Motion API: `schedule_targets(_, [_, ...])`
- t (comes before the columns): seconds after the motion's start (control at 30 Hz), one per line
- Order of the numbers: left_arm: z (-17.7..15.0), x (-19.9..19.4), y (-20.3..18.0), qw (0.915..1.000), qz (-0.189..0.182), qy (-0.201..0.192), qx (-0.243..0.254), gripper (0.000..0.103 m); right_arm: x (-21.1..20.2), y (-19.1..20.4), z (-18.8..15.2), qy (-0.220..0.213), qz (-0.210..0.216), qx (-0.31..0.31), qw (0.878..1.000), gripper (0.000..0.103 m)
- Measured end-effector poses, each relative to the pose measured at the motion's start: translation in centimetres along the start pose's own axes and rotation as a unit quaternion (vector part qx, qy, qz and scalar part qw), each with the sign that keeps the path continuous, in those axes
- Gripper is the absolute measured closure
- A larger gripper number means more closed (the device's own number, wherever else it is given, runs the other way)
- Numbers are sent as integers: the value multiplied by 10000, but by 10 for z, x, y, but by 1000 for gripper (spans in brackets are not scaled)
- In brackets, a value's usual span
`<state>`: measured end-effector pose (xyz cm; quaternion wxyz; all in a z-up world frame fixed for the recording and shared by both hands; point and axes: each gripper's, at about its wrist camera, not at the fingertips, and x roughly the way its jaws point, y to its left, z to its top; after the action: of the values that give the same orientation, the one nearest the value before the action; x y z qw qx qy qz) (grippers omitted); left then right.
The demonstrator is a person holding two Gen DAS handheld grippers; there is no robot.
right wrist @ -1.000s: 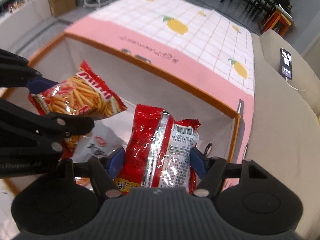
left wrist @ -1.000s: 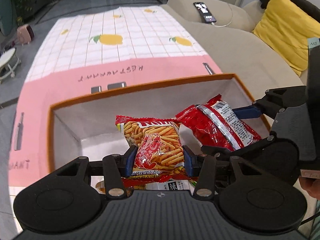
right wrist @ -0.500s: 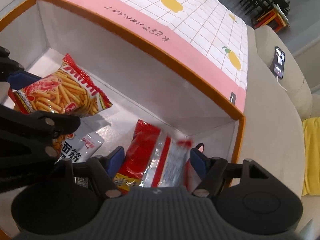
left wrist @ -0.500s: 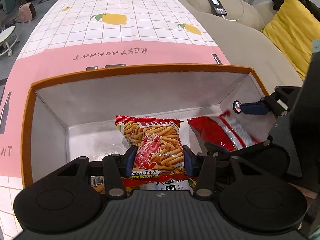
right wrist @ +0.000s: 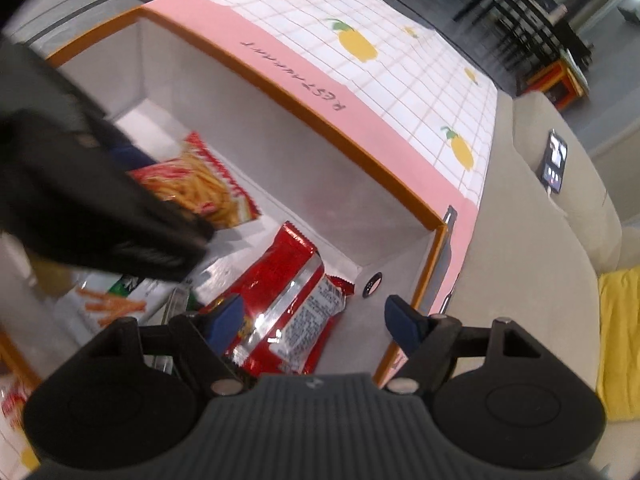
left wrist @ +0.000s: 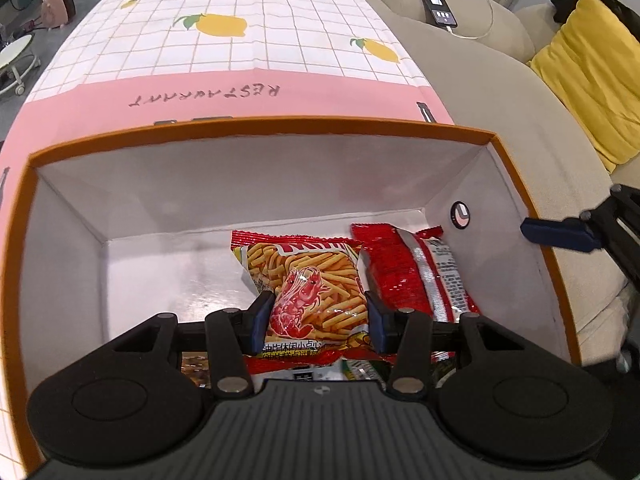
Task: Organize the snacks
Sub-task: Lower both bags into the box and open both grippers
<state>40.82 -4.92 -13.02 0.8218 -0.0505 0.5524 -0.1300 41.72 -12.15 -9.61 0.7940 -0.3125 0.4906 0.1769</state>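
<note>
My left gripper (left wrist: 318, 316) has its jaws squeezed on the fries bag (left wrist: 308, 280), low inside the orange box (left wrist: 256, 126). My right gripper (right wrist: 316, 320) has just opened its jaws wide. The red bag (right wrist: 288, 292) lies loose on the box floor, beside its left finger.

Box (left wrist: 256, 132): orange rim, plain white-grey inside. Shrimp stick bag (left wrist: 308, 288): red edges, yellow-orange sticks printed, red shrimp graphic. Second snack bag (left wrist: 404, 276): red with a silver seam strip and white barcode panel. Tablecloth (left wrist: 224, 60): white with thin tan grid and yellow lemons with green leaves, pink band with dark lettering along the box-side edge. Sofa (left wrist: 480, 80): beige. Cushion (left wrist: 588, 72): yellow. Left hand-held gripper (left wrist: 316, 322) and right hand-held gripper (right wrist: 312, 322): black bodies, blue pads.
</note>
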Motion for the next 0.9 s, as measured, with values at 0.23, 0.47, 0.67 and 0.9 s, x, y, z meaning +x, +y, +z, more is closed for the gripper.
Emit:
schedule_targets(0.23, [-4, 10, -9, 9998, 53, 181, -72, 49, -1, 1, -6, -38, 104, -43, 9999, 28])
schedule_targets(0.47, [-9, -3, -10, 9998, 123, 123, 33, 35, -6, 2, -8, -27, 146, 88, 9999, 28])
schedule_targets(0.67, [-15, -31, -11, 9998, 75, 4, 208, 35, -15, 3, -11, -45, 124, 200, 9997, 28])
schedule_targets(0.9, [-34, -73, -22, 9980, 248, -305, 491, 35, -38, 6, -21, -231, 65, 311, 9992, 28])
